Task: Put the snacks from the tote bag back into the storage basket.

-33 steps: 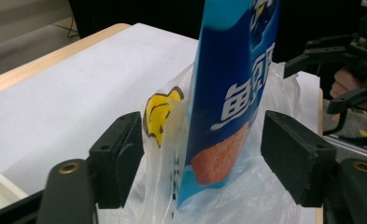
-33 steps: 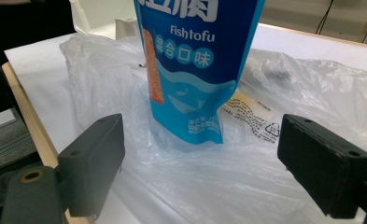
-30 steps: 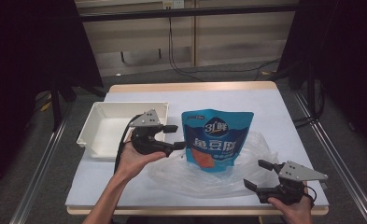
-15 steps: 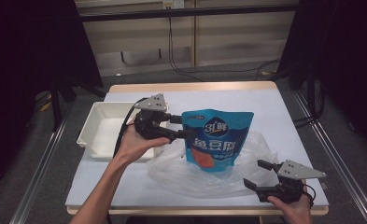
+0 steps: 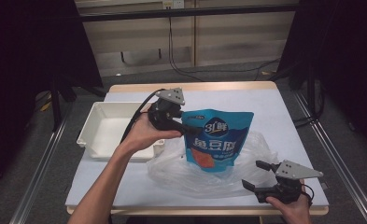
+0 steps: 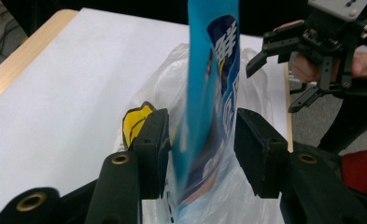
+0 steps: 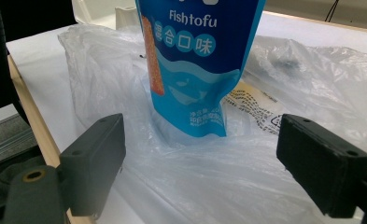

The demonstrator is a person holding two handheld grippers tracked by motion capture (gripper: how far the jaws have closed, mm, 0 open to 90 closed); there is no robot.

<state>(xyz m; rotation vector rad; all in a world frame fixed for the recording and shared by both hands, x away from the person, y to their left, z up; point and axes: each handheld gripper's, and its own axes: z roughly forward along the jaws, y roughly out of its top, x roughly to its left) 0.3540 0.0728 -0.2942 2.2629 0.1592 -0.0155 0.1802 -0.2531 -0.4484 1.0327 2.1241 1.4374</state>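
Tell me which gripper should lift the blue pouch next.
Left. The left gripper already has the blue pouch edge between its jaws, which have just been closing. The right gripper sits open near the table edge, apart from it.

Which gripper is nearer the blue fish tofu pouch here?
Left. The left gripper straddles the blue pouch at its edge; the right gripper sits apart, near the table's front edge.

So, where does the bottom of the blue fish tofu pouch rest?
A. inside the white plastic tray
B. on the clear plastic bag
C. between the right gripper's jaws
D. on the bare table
B: the blue fish tofu pouch stands with its bottom edge on the crumpled clear plastic bag, apart from the white plastic tray.
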